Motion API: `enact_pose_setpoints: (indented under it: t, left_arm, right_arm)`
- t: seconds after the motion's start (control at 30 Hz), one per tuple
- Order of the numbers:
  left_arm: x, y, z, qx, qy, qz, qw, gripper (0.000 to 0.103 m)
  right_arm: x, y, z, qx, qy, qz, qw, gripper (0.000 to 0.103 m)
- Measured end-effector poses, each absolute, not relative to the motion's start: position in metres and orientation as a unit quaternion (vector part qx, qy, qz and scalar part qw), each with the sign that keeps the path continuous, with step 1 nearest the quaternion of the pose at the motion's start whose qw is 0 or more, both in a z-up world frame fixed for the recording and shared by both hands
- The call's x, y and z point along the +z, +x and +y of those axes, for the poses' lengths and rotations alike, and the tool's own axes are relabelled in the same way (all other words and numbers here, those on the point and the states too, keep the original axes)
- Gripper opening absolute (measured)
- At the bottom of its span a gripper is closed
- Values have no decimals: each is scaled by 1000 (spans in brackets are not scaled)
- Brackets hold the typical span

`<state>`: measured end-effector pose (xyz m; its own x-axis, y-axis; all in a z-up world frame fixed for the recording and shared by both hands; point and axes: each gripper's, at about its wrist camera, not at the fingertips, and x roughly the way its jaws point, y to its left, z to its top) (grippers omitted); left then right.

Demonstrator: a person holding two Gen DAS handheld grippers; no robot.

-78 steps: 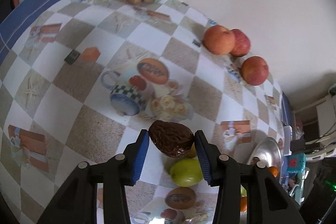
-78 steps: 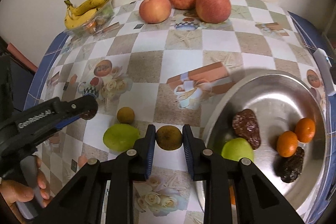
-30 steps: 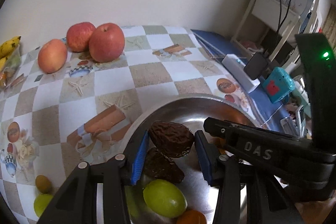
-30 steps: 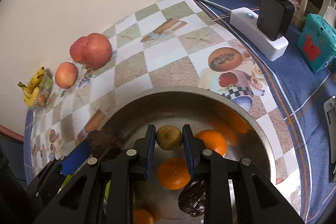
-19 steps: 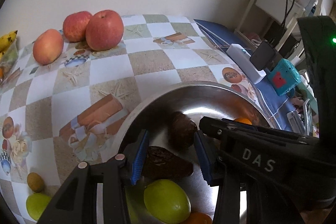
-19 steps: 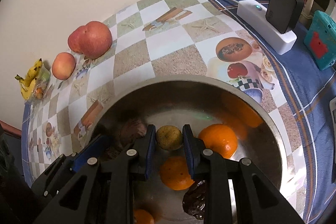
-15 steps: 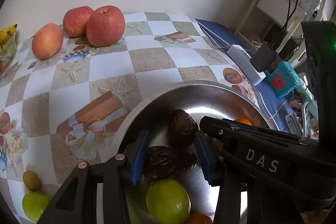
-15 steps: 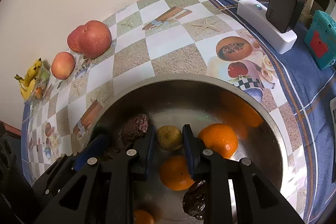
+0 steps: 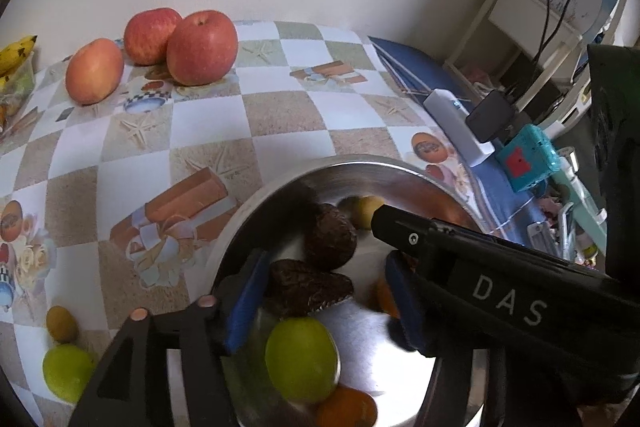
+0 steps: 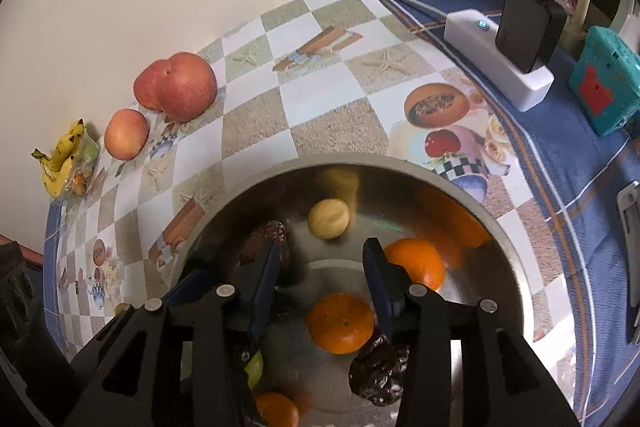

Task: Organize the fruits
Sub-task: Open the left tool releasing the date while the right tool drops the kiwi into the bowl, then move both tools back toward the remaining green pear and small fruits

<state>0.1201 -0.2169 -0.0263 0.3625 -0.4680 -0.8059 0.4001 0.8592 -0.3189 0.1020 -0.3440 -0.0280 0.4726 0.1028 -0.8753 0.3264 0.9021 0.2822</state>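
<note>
Both grippers hang open and empty over the steel bowl (image 9: pixel 432 179) (image 10: pixel 516 259). My left gripper (image 9: pixel 320 303) is above two dark wrinkled fruits (image 9: pixel 330 239) and a green fruit (image 9: pixel 300 359). My right gripper (image 10: pixel 320 283) stands behind a small tan fruit (image 10: pixel 328 218) lying loose in the bowl, with oranges (image 10: pixel 340 323), another dark fruit (image 10: pixel 378 373) and a dark fruit (image 10: pixel 266 235) near its left finger. The right gripper's arm crosses the left wrist view (image 9: pixel 480 267).
Three apples (image 9: pixel 200 47) (image 10: pixel 176 87) and bananas (image 10: pixel 64 155) stand along the wall. A green fruit (image 9: pixel 66 371) and a small brown fruit (image 9: pixel 60 325) lie on the checked cloth left of the bowl. A white power strip (image 10: pixel 496 55) and teal box (image 10: pixel 604 87) lie at right.
My right gripper has opened and dropped the small tan fruit into the bowl. My left gripper, which let go of the dark fruit just before, has opened wider.
</note>
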Motion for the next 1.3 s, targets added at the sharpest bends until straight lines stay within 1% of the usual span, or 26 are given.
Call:
enact_pose_setpoints:
  t: [0.1,0.27,0.37,0.47,0.5,0.53,0.73,0.9,1.17,1.23,1.27,1.3]
  left_arm:
    - [-18,115,-212,-258,-37,499,827,70]
    - [-8,106,-198,-244,-39,503,828,73]
    - [-4,103,-182,-226,-47,508,830,79]
    - [-5,101,-155,-209,-89,521,823,90]
    - [-6,100,-148,-203,-97,524,821,99]
    - [-8,99,-138,-191,-105,530,820,102]
    - [-7,92,-84,-120,-143,535,824,103]
    - [-3,82,-45,-63,-139,531,834,103]
    - [1,75,4,-17,-184,523,832,103]
    - [-1,76,9,2,-184,520,834,103]
    - [-2,78,10,7,-183,521,834,103]
    - [-3,78,11,14,-182,521,834,103]
  right_arm:
    - [-18,98,-341,-69,204,504,837,49]
    - [-2,90,-332,-70,193,496,844,50]
    - [7,85,-324,-69,181,495,847,50]
    - [11,83,-316,-64,172,501,846,51]
    - [11,82,-313,-61,170,504,844,51]
    - [11,81,-311,-60,170,506,843,51]
    - [10,77,-297,-49,163,514,841,51]
    - [10,80,-279,-33,144,518,843,51]
    - [9,84,-253,-16,110,524,844,51]
    - [6,85,-249,-15,101,527,844,60]
    - [5,85,-247,-16,97,527,844,70]
    - [4,86,-245,-17,91,526,845,75]
